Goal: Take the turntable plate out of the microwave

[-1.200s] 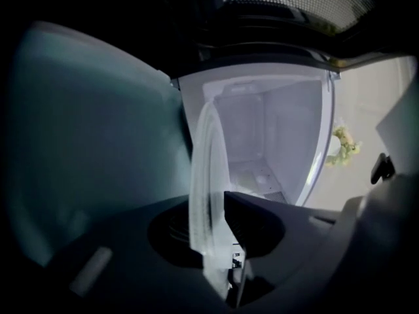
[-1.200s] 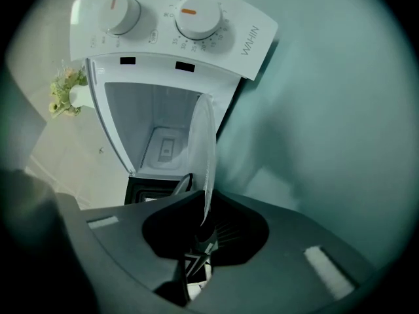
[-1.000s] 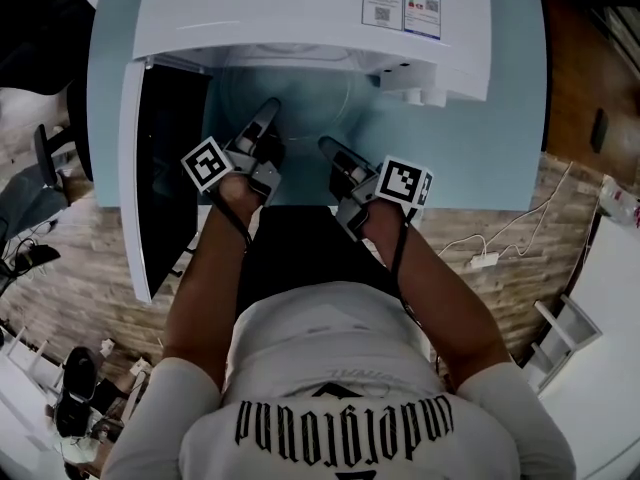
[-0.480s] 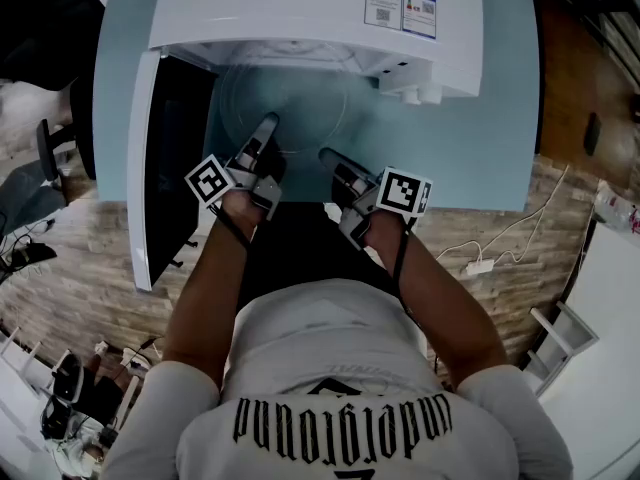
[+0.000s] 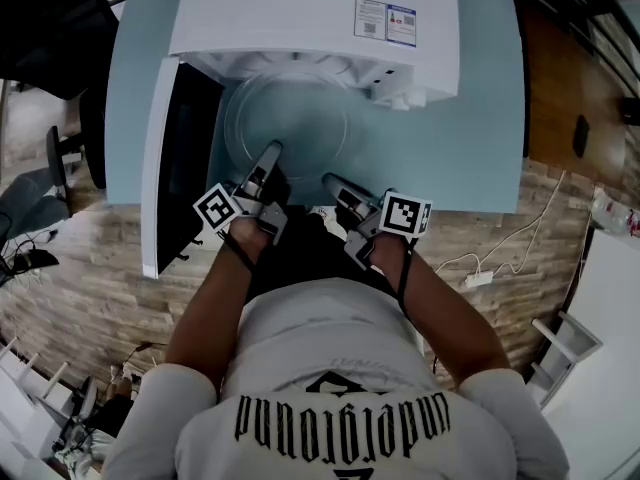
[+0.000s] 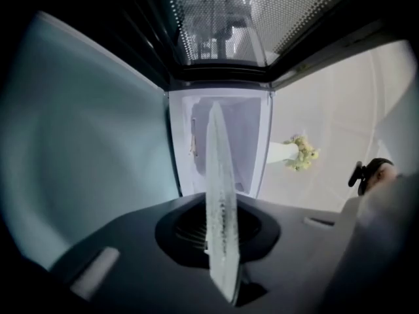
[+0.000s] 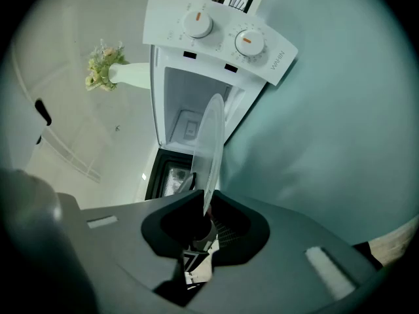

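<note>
Extraction is progressing — left tool (image 5: 271, 151) and right tool (image 5: 330, 179) are pinching the turntable plate (image 5: 287, 108) rim, needing level carrying next.

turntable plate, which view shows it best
The head view: the turntable plate shows as a round disc by the microwave, with the left tongs and right tongs gripping its near rim. Both gripper views show only its thin edge between the jaws.

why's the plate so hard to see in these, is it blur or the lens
Head view: the plate is clear glass, faint against the blue table; fisheye bows the microwave. Left gripper view: its edge sits close to the lens and looks soft, corners dark. Right gripper view: edge-on, sharper, corners dark too.
</note>
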A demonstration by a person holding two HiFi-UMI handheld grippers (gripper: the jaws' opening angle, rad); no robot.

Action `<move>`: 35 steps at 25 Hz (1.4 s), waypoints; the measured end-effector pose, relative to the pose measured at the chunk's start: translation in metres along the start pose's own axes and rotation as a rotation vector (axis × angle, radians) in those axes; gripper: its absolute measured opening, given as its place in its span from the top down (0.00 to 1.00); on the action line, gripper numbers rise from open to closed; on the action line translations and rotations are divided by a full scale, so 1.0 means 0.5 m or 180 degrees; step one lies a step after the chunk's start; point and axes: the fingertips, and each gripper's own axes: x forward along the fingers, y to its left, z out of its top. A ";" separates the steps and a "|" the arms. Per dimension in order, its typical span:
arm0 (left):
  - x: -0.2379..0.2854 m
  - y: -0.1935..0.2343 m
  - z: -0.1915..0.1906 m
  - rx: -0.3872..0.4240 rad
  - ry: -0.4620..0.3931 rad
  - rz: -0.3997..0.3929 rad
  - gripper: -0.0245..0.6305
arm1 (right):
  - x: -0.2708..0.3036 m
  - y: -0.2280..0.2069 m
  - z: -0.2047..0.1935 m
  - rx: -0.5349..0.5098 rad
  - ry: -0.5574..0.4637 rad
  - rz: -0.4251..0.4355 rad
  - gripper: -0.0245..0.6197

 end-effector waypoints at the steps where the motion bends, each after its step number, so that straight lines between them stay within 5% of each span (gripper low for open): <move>1: -0.002 -0.009 -0.003 -0.0001 -0.0006 -0.0018 0.85 | -0.005 0.006 -0.001 -0.0014 0.0001 0.0013 0.90; 23: -0.050 -0.196 -0.057 0.0266 0.0095 -0.0168 0.85 | -0.104 0.157 -0.036 -0.0281 -0.0074 0.0326 0.90; 35: -0.160 -0.266 -0.075 0.0307 0.0302 -0.0184 0.85 | -0.133 0.241 -0.148 -0.0450 -0.0238 0.0349 0.90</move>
